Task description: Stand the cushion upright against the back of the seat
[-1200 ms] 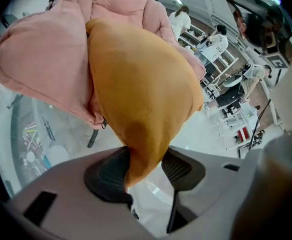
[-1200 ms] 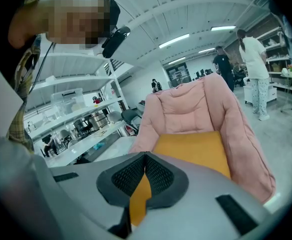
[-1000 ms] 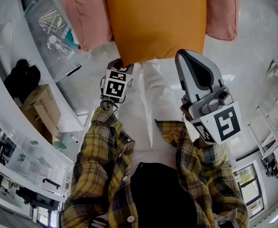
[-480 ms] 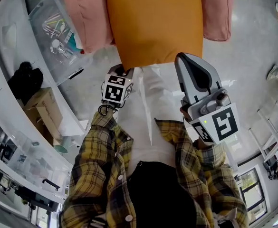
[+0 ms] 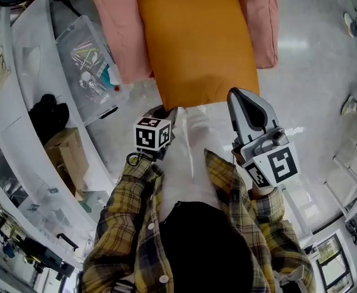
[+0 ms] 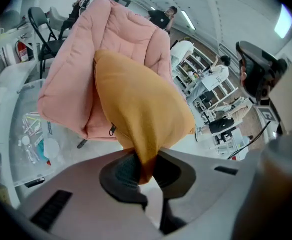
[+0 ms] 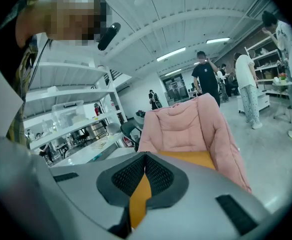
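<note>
An orange cushion [image 5: 196, 41] lies along the pink padded seat [image 5: 120, 35], with its near edge raised toward me. My left gripper [image 5: 166, 110] pinches the cushion's near left corner; its jaws are closing, and the orange fabric [image 6: 141, 109] is squeezed between the pads of this gripper [image 6: 145, 171]. My right gripper [image 5: 238, 95] grips the near right edge. In the right gripper view a strip of cushion [image 7: 138, 199] is clamped in the right gripper [image 7: 145, 176], and the pink seat back [image 7: 185, 124] stands beyond it.
White shelves [image 5: 19, 102] curve along the left, with a clear plastic bin [image 5: 90, 66] of small items beside the seat and a cardboard box [image 5: 65, 148] lower down. A folding chair [image 6: 41, 24] stands behind the seat. Several people [image 7: 205, 79] stand in the room beyond.
Both grippers have risen with the cushion's near edge. In the head view the seat and cushion now look smaller and farther off.
</note>
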Demonstrator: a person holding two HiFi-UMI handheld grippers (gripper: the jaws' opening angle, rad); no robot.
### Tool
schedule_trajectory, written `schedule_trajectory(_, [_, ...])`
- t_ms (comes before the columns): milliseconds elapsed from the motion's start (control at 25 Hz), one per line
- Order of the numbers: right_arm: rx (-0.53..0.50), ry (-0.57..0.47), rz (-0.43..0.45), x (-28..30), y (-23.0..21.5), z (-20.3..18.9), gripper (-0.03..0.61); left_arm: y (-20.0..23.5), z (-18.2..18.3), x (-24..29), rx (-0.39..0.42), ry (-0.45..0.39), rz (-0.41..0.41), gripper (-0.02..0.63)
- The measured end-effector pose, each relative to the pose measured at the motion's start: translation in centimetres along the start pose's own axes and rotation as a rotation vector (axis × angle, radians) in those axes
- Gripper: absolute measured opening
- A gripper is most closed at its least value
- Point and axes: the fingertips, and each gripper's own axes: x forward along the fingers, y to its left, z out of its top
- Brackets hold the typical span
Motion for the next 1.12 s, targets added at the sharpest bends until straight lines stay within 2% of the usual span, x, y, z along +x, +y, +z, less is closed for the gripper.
schedule_trajectory(320, [0.006, -0.061, -0.002, -4.4, 1.0, 4.6, 0.018, -5.3, 5.2, -5.7, -0.033, -0.098, -0.036, 0.035])
schedule_trajectory(440, [-0.010, -0.094, 0.000, -5.9, 1.5, 6.8, 0.018, -7.5, 7.0, -7.6, -0.074, -0.135, -0.072, 0.034])
schedule_trajectory(640, [-0.046, -0.165, 0.007, -7.9, 1.6, 10.6, 0.018, -11.1, 10.0, -10.4, -0.204, -0.214, -0.172, 0.034])
schedule_trajectory(800, [-0.080, -0.216, 0.015, -9.5, 1.5, 13.2, 0.018, -13.8, 12.0, -13.5, -0.352, -0.289, -0.278, 0.032])
schedule_trajectory(1000, [-0.117, -0.276, 0.033, -11.4, 2.1, 15.3, 0.018, -15.1, 14.5, -17.1, -0.545, -0.403, -0.383, 0.032])
schedule_trajectory(1120, [-0.128, -0.291, 0.045, -11.9, 2.3, 15.9, 0.018, -15.0, 16.5, -17.9, -0.609, -0.448, -0.404, 0.032])
